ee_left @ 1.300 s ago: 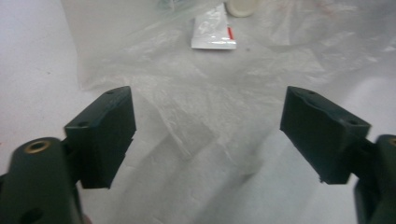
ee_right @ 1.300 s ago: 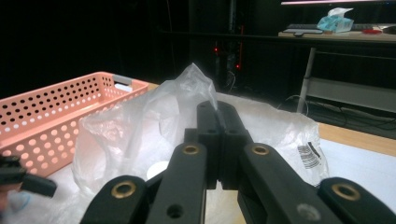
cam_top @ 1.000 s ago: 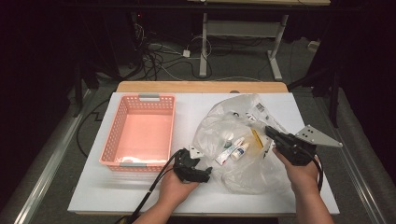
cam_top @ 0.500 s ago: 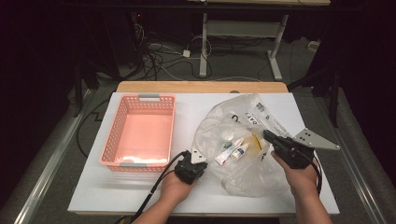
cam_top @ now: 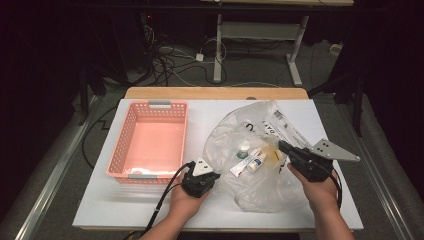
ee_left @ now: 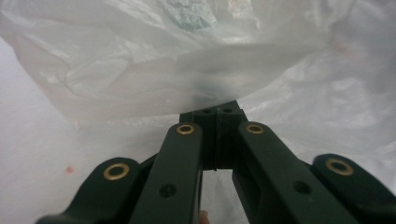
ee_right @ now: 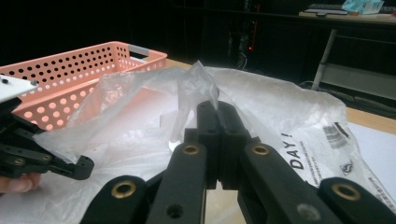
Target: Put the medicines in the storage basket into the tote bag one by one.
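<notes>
A clear plastic bag lies crumpled on the white table, right of centre. Through it I see a white tube, a small white bottle and a round greenish cap. My left gripper is at the bag's left edge. Its jaws are together with the film draped over their tips. My right gripper is at the bag's right side, shut on a pinch of film that stands up in a peak. An empty pink basket sits to the left.
The white tabletop has bare room in front of the basket and along the near edge. Printed black lettering marks the bag's far right part. Behind the table are a wooden strip, floor cables and desk legs.
My right gripper has drifted slightly left, holding the film. The left gripper has barely shifted, and the bag's left edge has spread a little toward it.
</notes>
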`<state>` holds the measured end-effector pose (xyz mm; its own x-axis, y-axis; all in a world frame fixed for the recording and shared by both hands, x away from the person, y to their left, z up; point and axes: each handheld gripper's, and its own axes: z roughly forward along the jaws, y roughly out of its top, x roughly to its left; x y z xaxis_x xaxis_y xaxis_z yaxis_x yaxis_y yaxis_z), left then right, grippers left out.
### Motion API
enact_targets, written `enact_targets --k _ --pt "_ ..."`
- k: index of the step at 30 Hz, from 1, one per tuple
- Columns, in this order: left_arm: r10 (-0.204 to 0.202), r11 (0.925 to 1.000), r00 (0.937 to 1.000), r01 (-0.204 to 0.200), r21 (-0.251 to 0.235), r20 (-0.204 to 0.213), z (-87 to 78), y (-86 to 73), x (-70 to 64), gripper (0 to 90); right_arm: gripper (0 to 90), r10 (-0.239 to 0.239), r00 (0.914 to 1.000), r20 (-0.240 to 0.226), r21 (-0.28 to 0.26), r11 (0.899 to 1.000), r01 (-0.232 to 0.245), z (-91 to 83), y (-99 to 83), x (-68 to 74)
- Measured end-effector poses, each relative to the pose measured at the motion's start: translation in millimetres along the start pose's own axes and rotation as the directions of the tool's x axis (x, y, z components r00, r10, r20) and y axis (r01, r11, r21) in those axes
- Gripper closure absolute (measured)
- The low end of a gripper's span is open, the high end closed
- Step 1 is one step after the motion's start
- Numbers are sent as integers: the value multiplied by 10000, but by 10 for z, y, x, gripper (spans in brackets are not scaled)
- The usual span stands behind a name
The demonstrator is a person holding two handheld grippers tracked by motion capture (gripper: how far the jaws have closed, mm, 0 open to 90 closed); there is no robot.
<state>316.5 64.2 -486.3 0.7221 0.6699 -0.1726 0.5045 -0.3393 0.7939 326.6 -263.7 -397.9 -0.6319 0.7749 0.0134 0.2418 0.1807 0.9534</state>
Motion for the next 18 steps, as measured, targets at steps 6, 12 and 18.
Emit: enact_targets --k 6,12,18 --pt "882 9898 9959 -852 -1144 217 -147 205 -214 885 900 -14 10000 32 -146 9999 15 -27 20 -19" --pt "1039 9859 9946 -1018 -1331 85 -188 264 -256 885 900 -29 10000 19 -192 9998 30 -39 25 -23" --pt "1105 9831 9939 -1087 -1474 38 -188 253 -283 885 900 -79 10000 42 -183 9998 79 -11 17 12"
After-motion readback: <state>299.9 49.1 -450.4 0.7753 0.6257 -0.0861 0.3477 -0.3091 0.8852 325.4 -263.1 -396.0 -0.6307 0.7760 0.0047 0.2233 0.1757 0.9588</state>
